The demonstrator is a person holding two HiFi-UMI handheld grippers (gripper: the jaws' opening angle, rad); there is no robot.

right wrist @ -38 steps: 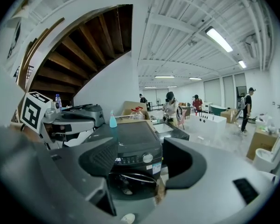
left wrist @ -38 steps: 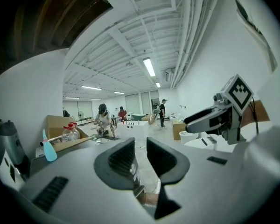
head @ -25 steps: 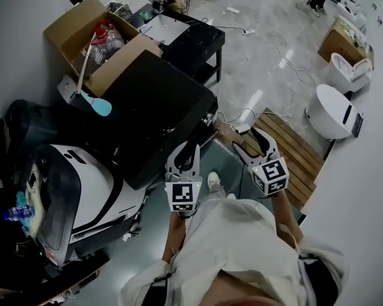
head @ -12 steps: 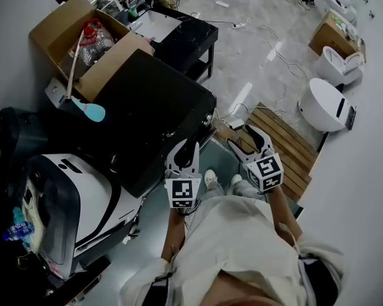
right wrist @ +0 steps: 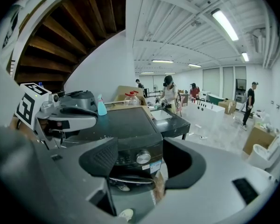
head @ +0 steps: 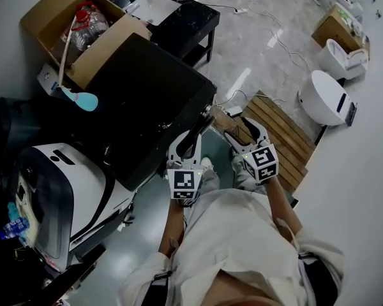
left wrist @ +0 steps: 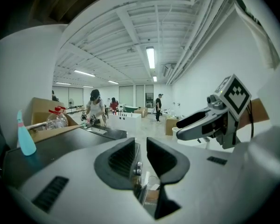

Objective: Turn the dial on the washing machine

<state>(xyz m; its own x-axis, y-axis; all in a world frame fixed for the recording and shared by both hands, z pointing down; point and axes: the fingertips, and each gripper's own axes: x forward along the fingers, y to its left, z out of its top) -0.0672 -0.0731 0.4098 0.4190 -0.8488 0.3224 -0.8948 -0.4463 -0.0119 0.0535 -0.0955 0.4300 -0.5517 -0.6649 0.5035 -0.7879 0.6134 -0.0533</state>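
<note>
The black washing machine point(head: 147, 101) fills the middle-left of the head view, seen from above. In the right gripper view its front panel point(right wrist: 126, 158) faces me, with the silver dial point(right wrist: 143, 157) on it, still some way off. My right gripper point(right wrist: 140, 152) is open and the dial shows in the gap between its jaws; nothing is held. It hovers off the machine's front corner point(head: 242, 131). My left gripper point(head: 195, 136) hangs beside it, nearer that corner. Its jaws point(left wrist: 141, 155) stand a narrow gap apart with nothing between them.
A cardboard box point(head: 64, 30) with plastic bottles and a teal spray bottle point(head: 76, 97) sit behind the machine. A white appliance point(head: 57, 196) stands to its left, a black table point(head: 179, 24) beyond. A wooden pallet point(head: 281, 139) and white toilets point(head: 329, 97) lie right. People work far off.
Both grippers have moved up the head view toward the machine's front corner, and the scene has slid down and left as the person stepped closer. The jaws look unchanged.
</note>
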